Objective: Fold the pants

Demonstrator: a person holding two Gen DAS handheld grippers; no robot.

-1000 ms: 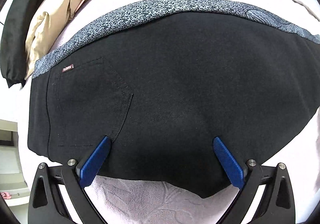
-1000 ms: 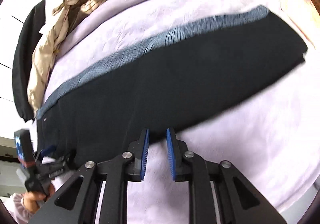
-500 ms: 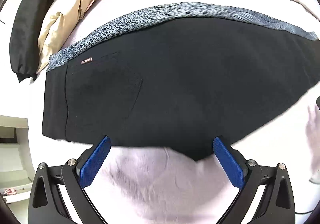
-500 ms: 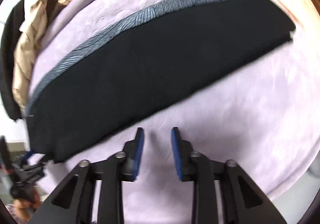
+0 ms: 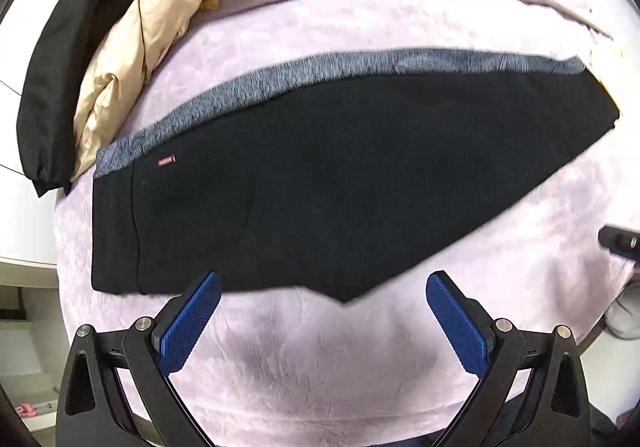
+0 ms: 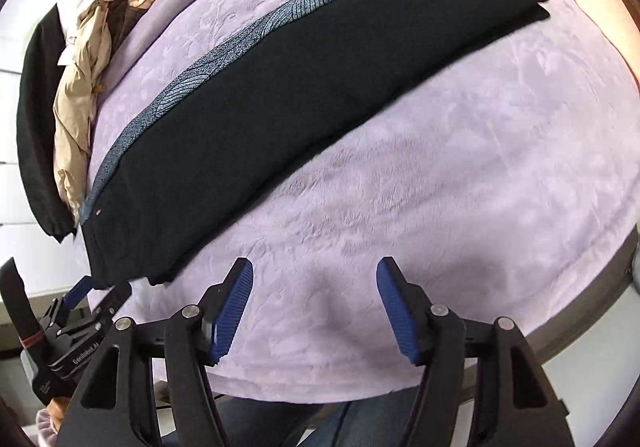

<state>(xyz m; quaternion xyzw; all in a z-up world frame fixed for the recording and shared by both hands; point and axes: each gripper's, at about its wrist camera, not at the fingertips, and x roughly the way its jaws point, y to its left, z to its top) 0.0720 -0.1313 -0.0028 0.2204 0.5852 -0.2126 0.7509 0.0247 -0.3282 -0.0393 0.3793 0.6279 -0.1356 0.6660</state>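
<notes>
Black pants [image 5: 340, 183], small red label [image 5: 165, 161] unreadable; left gripper [image 6: 86, 297] marked "Centrobot.AI".

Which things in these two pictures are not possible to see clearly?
- Red label on the pants, left wrist view: text too small, blurred.
- Left tool, right wrist view: partly hidden by the right tool's frame.
- Clothes pile, both views: cut by the top edge.

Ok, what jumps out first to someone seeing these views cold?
The black pants lie folded lengthwise across the lilac blanket, a grey patterned band along their far edge. Behind them at the left sits a heap of beige and black clothes. Both hand-held grippers, left and right, hang open and empty over the blanket.
</notes>
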